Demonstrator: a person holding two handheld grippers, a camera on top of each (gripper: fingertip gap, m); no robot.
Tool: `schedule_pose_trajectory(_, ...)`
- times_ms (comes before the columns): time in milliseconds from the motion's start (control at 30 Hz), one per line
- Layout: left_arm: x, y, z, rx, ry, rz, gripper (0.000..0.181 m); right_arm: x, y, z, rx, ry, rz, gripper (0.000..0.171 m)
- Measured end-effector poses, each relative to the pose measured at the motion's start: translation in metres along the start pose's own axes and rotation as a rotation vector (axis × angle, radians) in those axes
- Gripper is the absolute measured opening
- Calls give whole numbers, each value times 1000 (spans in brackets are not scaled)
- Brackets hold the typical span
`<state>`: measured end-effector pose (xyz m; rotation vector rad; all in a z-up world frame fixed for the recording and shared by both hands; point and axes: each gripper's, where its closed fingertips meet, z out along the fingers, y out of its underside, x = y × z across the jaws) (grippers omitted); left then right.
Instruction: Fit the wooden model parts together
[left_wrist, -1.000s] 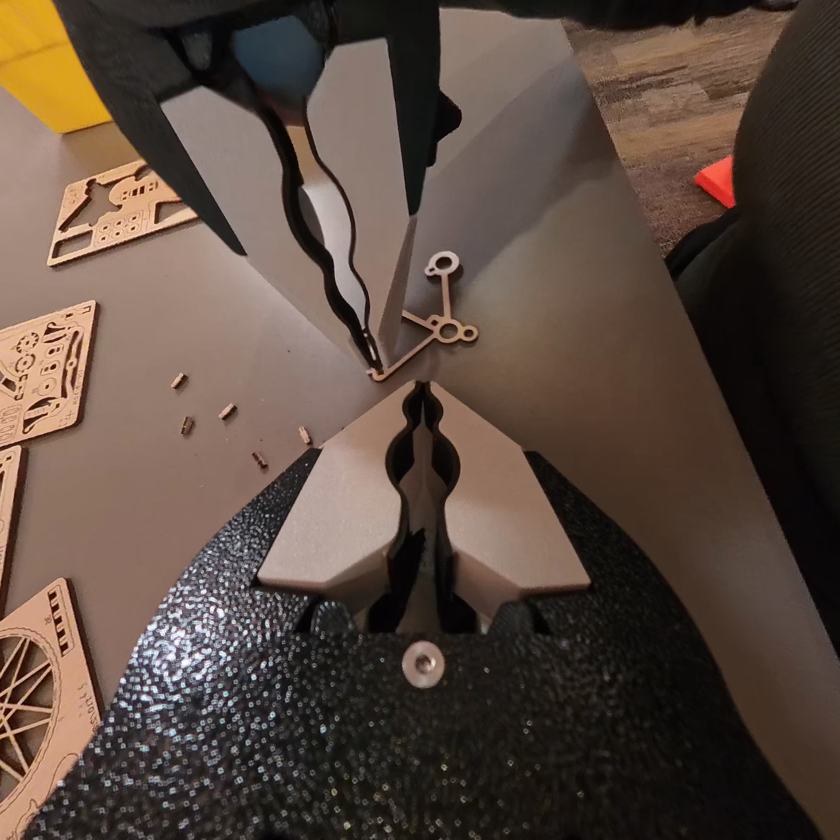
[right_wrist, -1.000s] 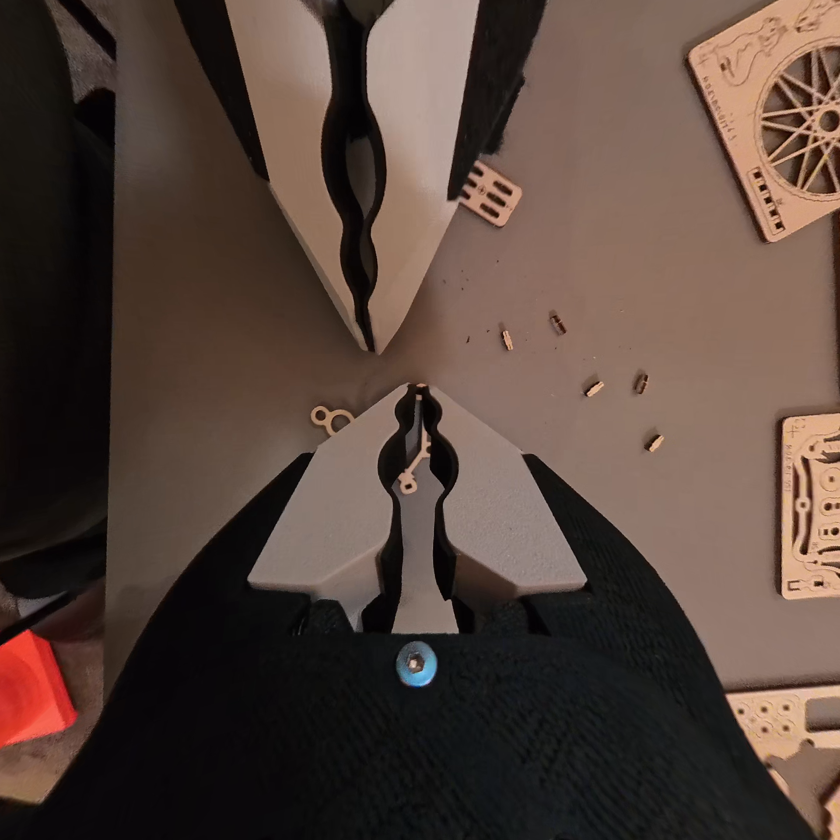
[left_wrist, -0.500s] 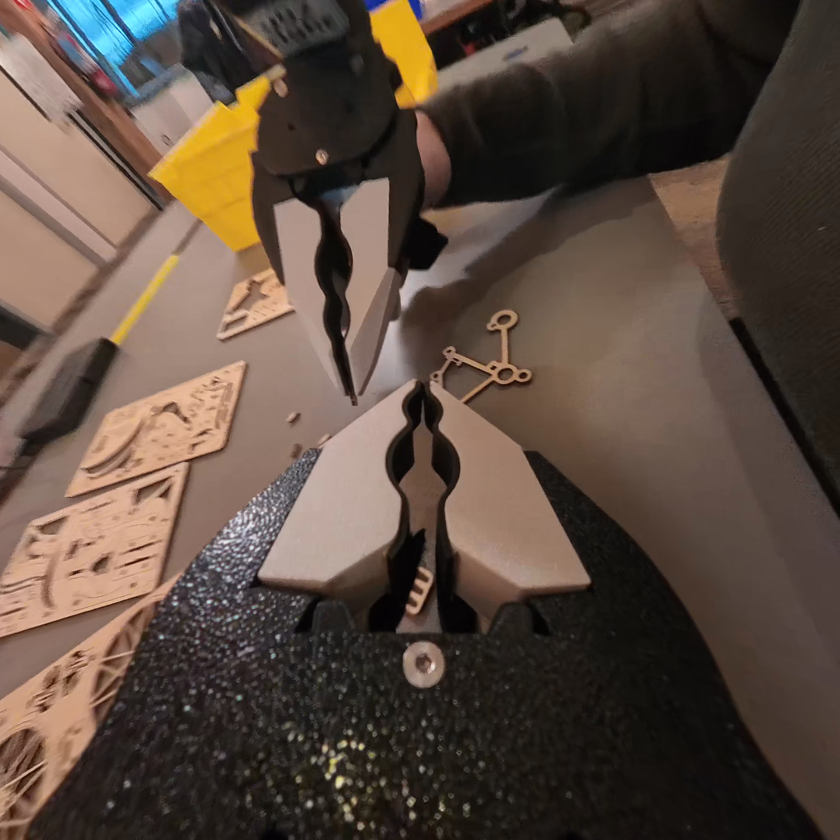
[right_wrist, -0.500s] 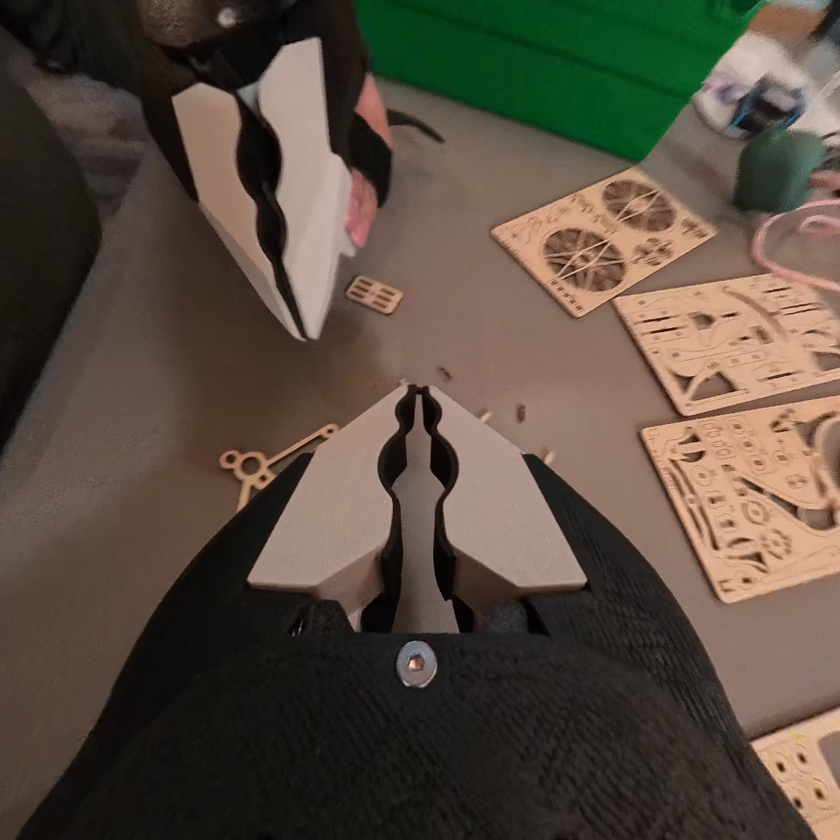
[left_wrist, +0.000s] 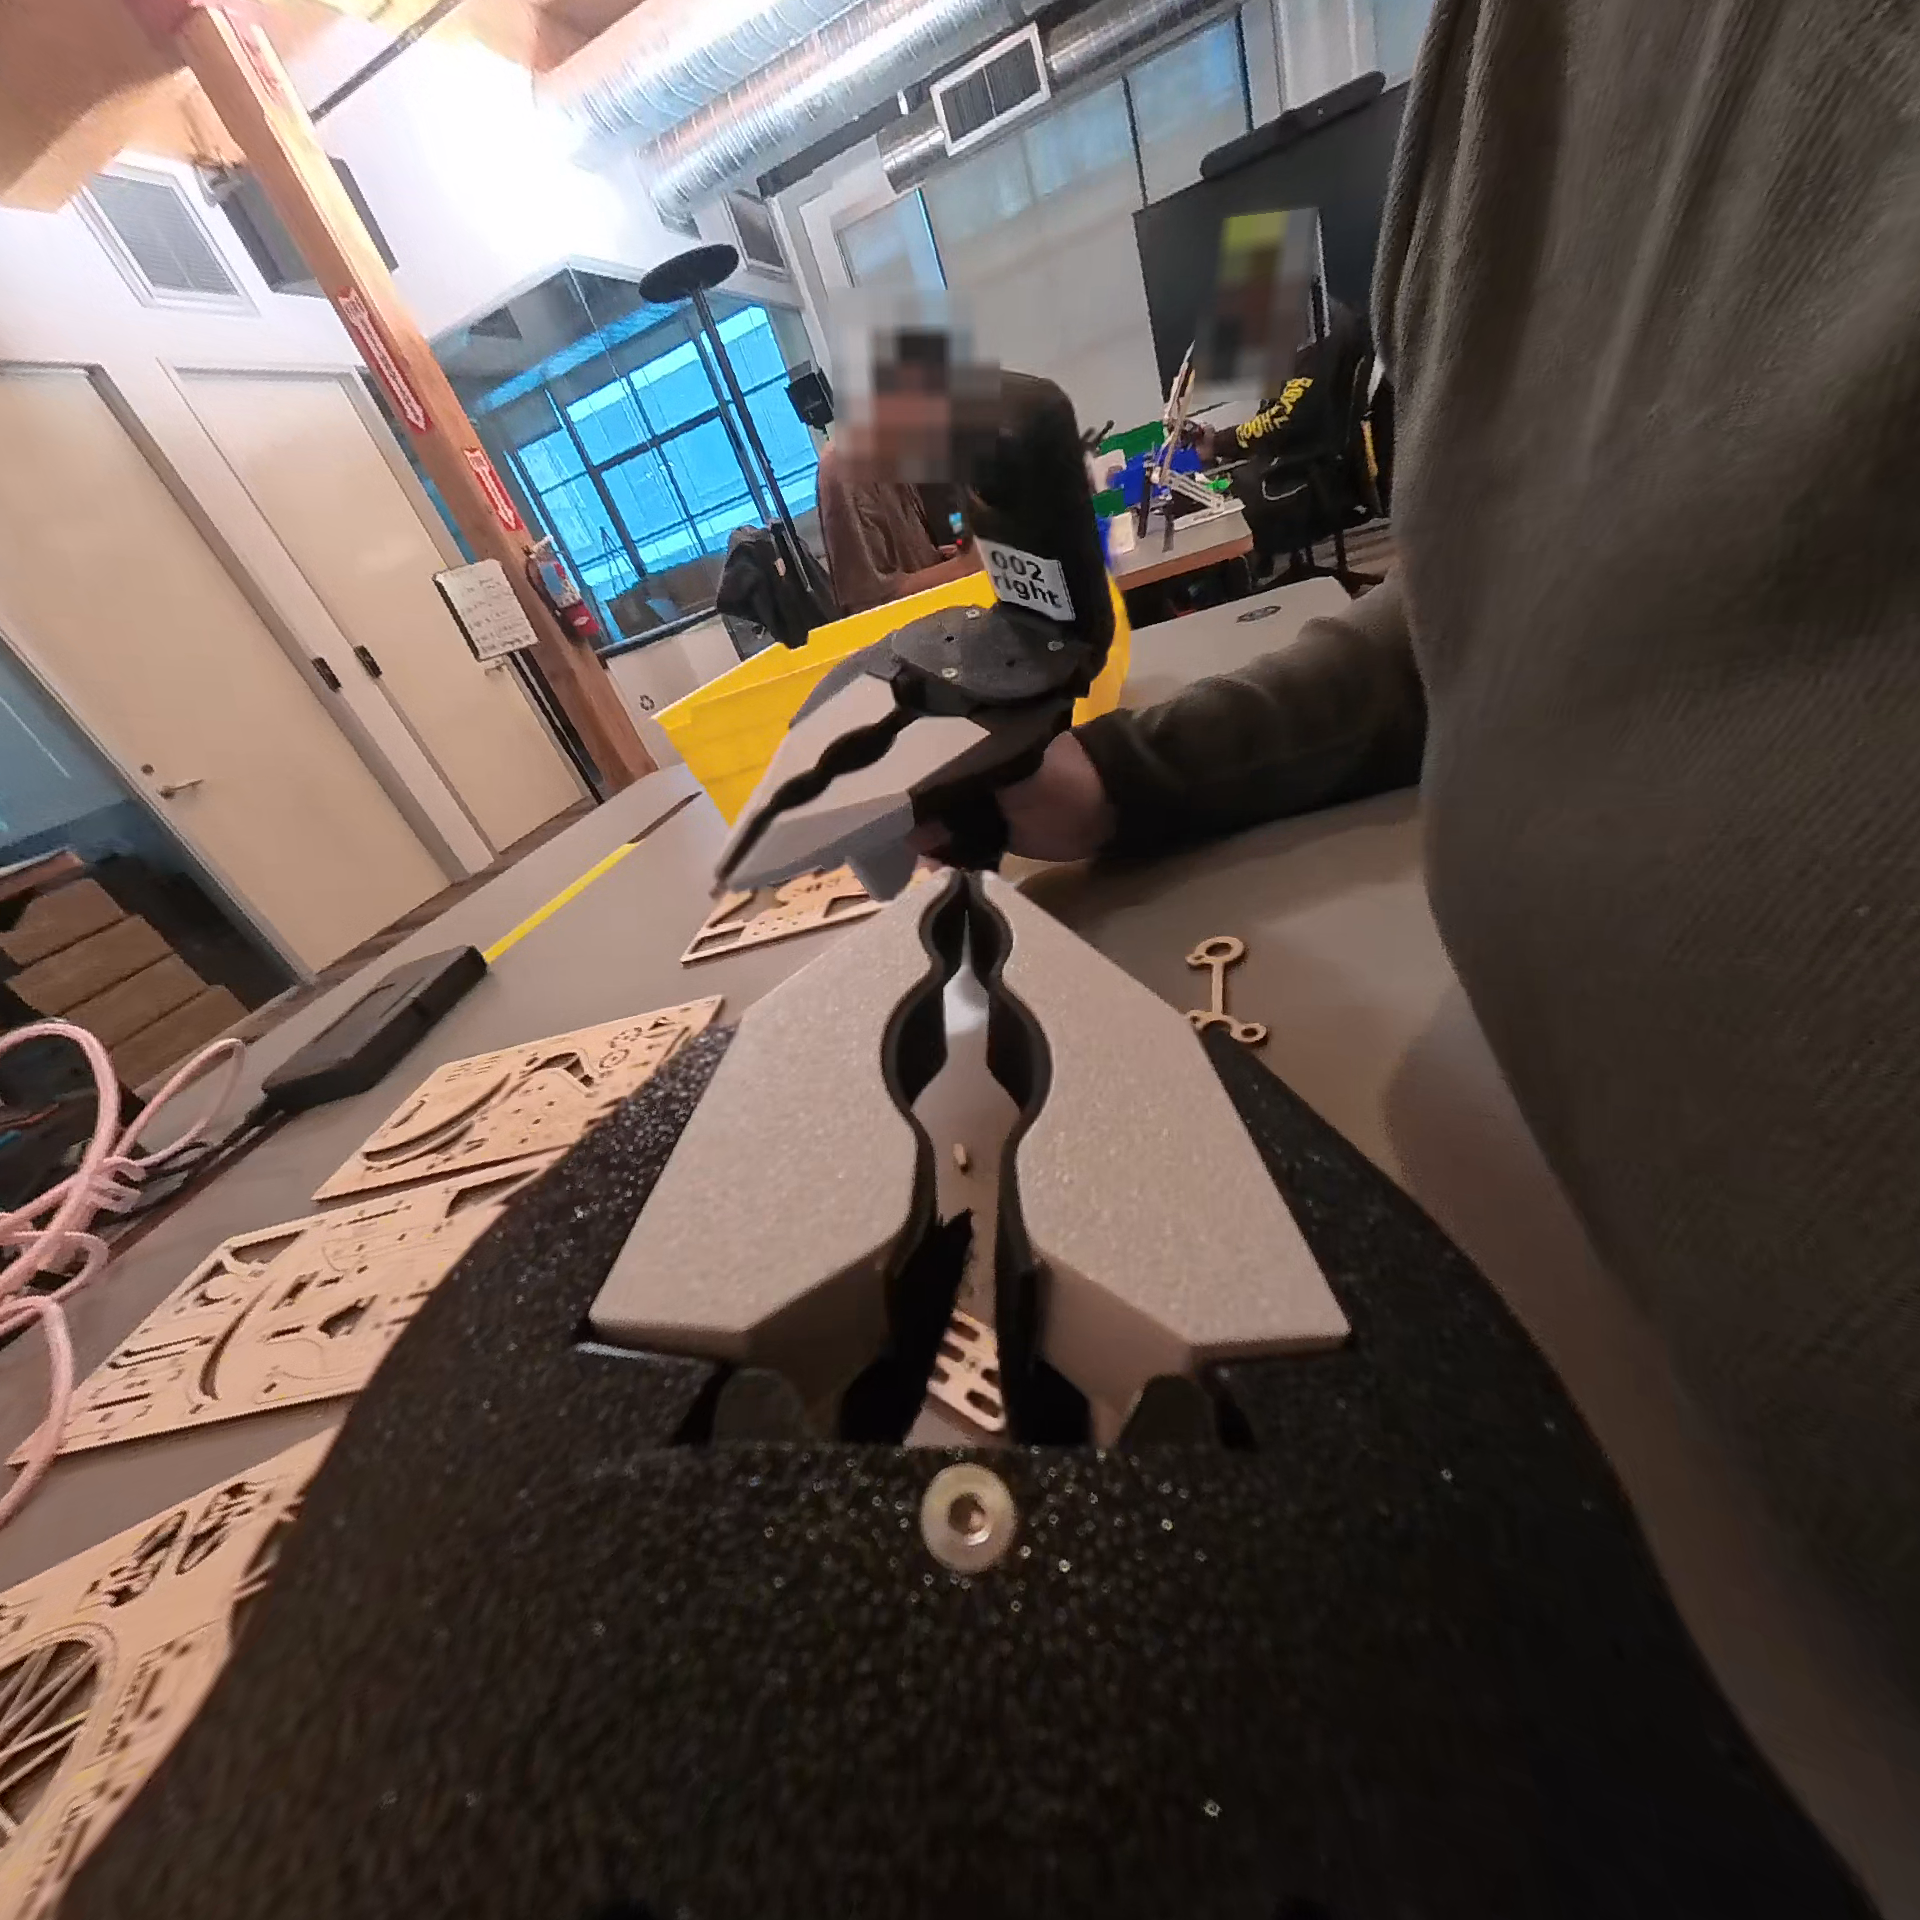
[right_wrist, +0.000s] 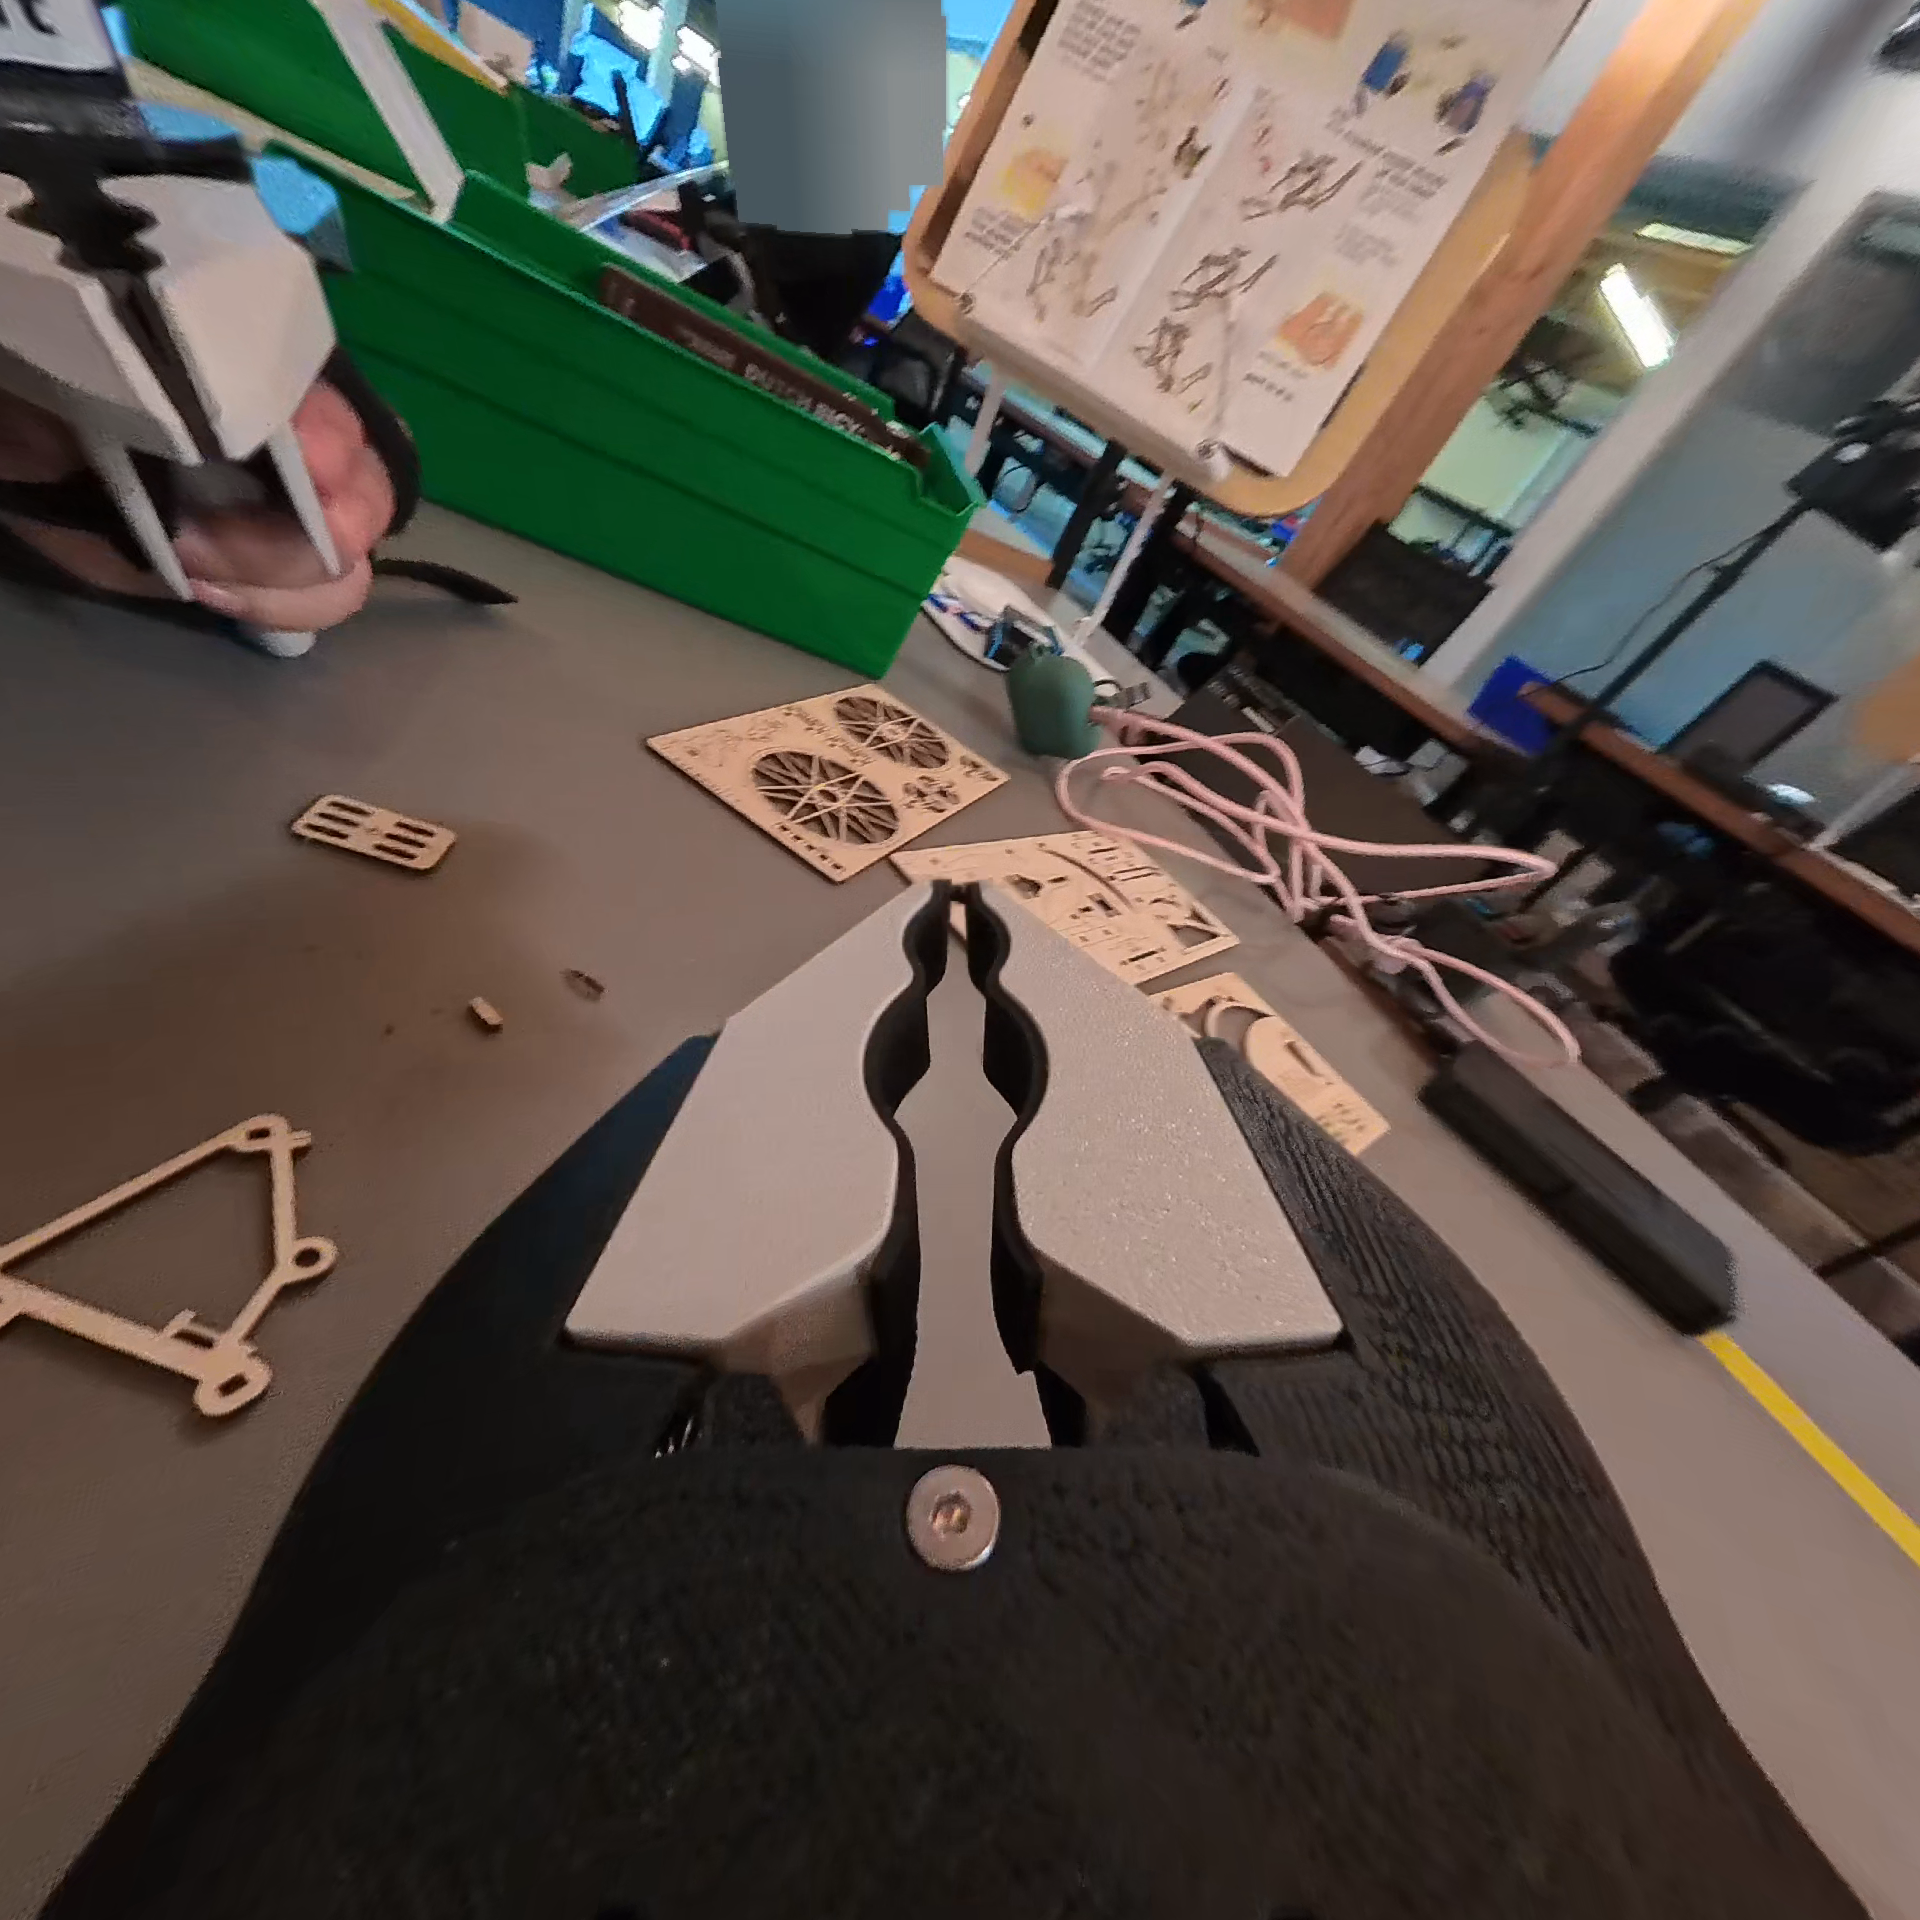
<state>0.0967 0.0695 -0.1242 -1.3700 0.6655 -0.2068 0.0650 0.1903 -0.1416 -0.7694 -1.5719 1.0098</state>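
Resting on grey table (right_wrist: 312, 935), wooden frame piece (right_wrist: 187, 1278).

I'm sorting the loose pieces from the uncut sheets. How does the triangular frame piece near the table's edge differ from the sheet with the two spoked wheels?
The triangular frame piece is a freed part: thin open struts with ring ends, table showing through. The wheel sheet is a solid rectangular panel, its two spoked wheels uncut inside it. The frame lies close beside the right gripper; the sheet lies farther off, near the green bin. Both are pale wood, flat on the grey table, neither gripped.
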Motion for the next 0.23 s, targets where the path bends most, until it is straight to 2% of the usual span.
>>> schedule_pose_trajectory(233, -7, -1, -2, 33, 5, -97, 0, 17, -10, -10, 55, 144, -84, 1)
